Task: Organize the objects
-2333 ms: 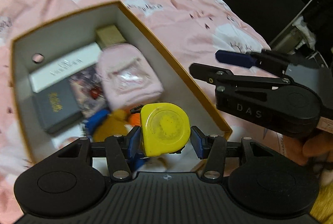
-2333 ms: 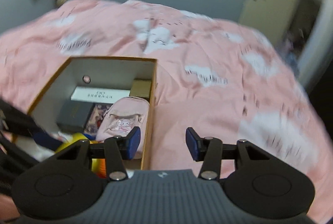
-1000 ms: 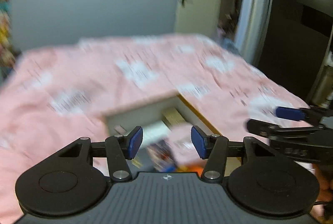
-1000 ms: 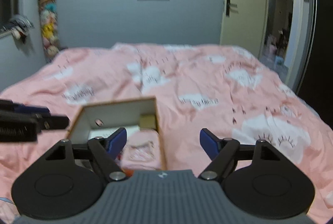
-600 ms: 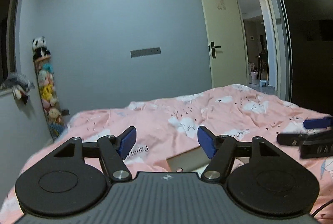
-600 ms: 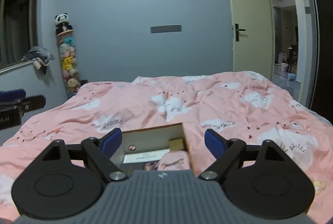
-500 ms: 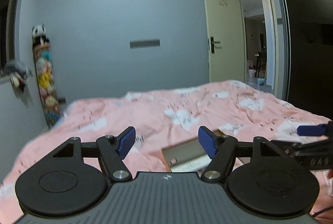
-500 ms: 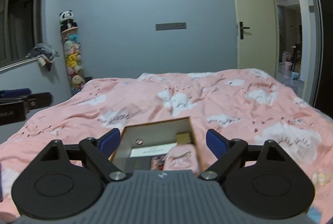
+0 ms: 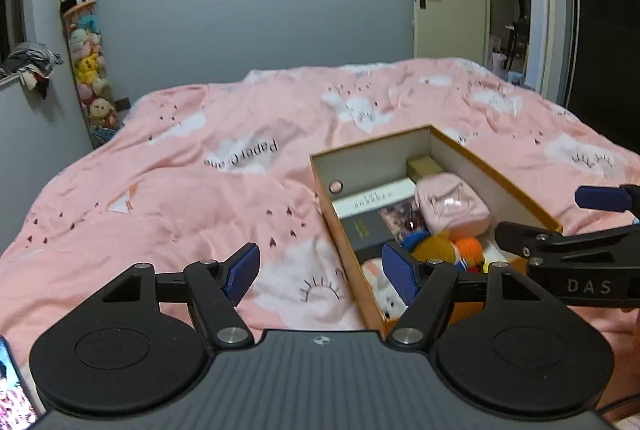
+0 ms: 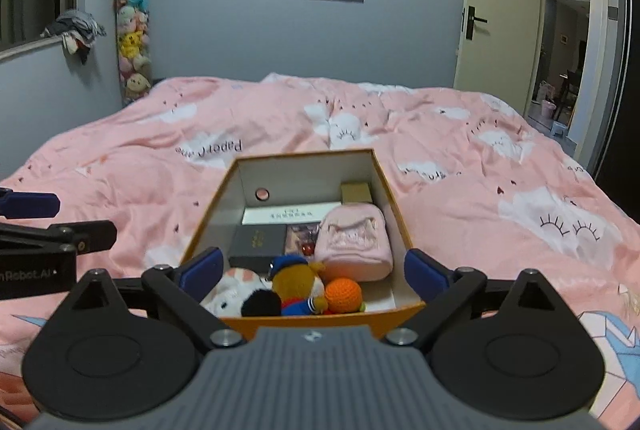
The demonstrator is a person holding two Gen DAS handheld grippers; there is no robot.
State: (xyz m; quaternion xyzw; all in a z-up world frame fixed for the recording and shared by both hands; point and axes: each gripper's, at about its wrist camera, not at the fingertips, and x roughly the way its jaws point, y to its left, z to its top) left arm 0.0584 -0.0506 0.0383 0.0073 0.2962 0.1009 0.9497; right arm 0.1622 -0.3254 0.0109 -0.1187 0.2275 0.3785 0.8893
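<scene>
Sitting on the pink duvet (image 10: 460, 158), the box (image 10: 396, 206) holds pouch (image 10: 352, 242), books & plush toys (image 10: 298, 286); left gripper (image 9: 320, 272) wide open, right gripper (image 10: 314, 272) opening, both empty.

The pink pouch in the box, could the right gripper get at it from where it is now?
Probably yes. The pink pouch lies uncovered on top in the open box, against its right wall. The right gripper is empty, its jaws opening, and only the box's low near wall lies between.

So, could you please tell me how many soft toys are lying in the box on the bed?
3 that I can make out: a white one, a brown one with a blue hat, and an orange ball, all at the near end. Others may be hidden.
</scene>
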